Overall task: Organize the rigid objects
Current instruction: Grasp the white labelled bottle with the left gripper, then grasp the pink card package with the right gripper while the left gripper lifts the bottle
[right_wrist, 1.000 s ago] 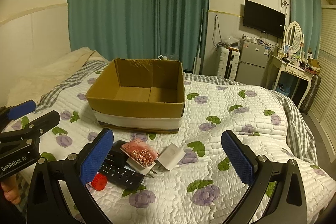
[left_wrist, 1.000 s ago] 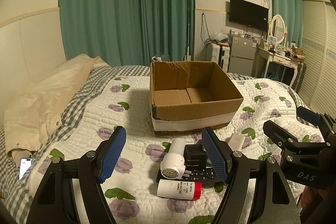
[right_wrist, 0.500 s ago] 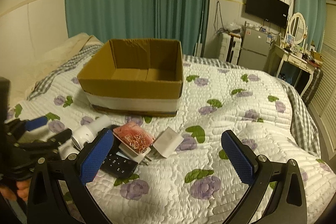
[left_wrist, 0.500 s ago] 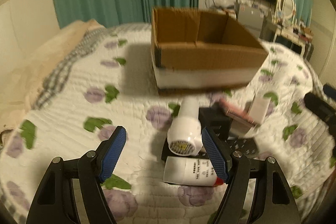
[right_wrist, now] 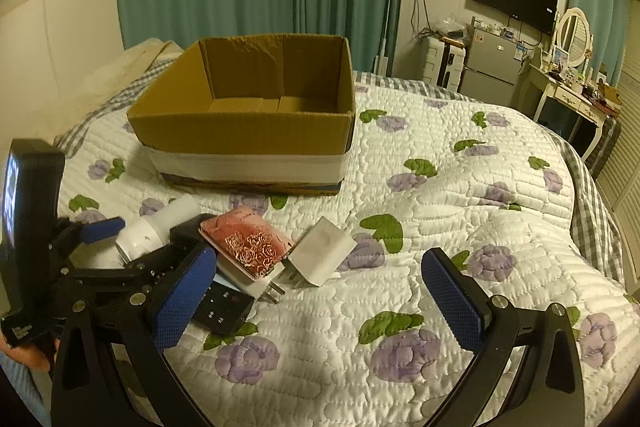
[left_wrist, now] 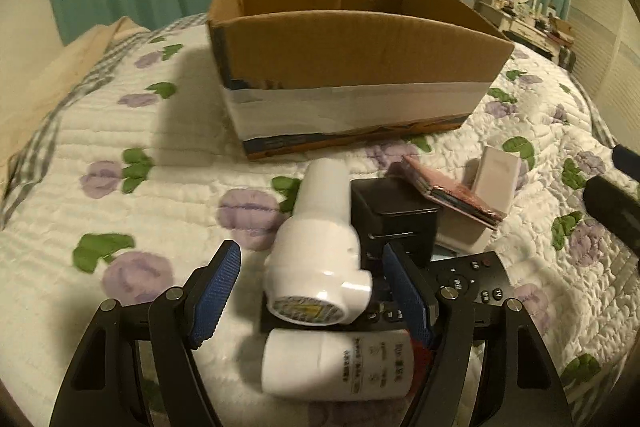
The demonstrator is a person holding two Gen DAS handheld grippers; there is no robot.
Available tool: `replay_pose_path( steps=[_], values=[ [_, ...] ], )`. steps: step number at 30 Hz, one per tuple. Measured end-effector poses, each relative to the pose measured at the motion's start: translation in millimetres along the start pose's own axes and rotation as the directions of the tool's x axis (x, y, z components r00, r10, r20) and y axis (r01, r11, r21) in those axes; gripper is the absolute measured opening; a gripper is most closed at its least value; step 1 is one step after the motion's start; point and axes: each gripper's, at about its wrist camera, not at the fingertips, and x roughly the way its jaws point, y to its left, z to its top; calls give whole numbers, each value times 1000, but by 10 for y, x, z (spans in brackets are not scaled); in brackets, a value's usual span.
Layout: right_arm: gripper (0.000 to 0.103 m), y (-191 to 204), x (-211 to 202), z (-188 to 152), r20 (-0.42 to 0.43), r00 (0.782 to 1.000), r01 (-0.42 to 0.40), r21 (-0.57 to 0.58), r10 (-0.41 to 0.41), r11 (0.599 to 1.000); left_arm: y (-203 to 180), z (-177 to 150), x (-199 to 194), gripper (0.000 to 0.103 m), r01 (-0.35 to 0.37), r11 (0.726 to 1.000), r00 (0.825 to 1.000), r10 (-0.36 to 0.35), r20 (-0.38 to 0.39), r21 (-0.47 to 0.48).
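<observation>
Left claw (left_wrist: 314, 293) advanced, now straddling white bottle (left_wrist: 320, 247).

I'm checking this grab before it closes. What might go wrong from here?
The left tongs are open around the white pipe fitting, which lies on the black remote and against the black box. Closing may pinch the box or remote too. The fitting's round, smooth body could slip sideways. Lifting it might also nudge the white bottle beneath.

box (left_wrist: 352, 43): matt corrugated cardboard | fitting (left_wrist: 320, 255): glossy white plastic | quilt (right_wrist: 460, 227): stitched cloth
</observation>
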Motion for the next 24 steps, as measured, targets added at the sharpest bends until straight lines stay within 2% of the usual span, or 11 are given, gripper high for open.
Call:
replay_pose_path(
  steps=[1, 5, 7, 12, 15, 17, 19, 21, 24],
  values=[
    [103, 9, 16, -5, -3, 1000, 1, -5, -1, 1000, 3, 5, -16, 51, 41, 999, 999, -41, -1, -7],
    [103, 118, 115, -7, -17, 1000, -4, -56, 3, 998, 25, 1, -93, 49, 35, 999, 999, -35, 10, -14],
    [98, 202, 180, 1, -25, 1000, -15, -100, 13, 995, 57, 0, -179, 49, 16, 999, 999, -16, 29, -28],
    [78, 462, 464, 2, -86, 995, -61, -214, 43, 975, 207, 67, -347, 49, 5, 998, 997, 0, 82, -65],
    [64, 574, 654, -16, -134, 990, -77, -256, 44, 963, 257, 81, -361, 49, -36, 997, 995, 42, 94, -67],
    [55, 598, 722, -16, -151, 987, -93, -261, 55, 961, 293, 83, -345, 49, -23, 996, 996, 31, 85, -83],
    [51, 617, 747, -8, -152, 986, -107, -261, 69, 959, 306, 85, -319, 49, -24, 996, 996, 31, 78, -88],
    [39, 636, 733, 12, -137, 988, -107, -275, 71, 956, 305, 77, -320, 49, -28, 996, 996, 35, 77, -89],
    [28, 631, 751, 61, -112, 993, -74, -277, 44, 958, 296, 75, -322, 49, -20, 996, 997, 27, 78, -92]
  ],
)
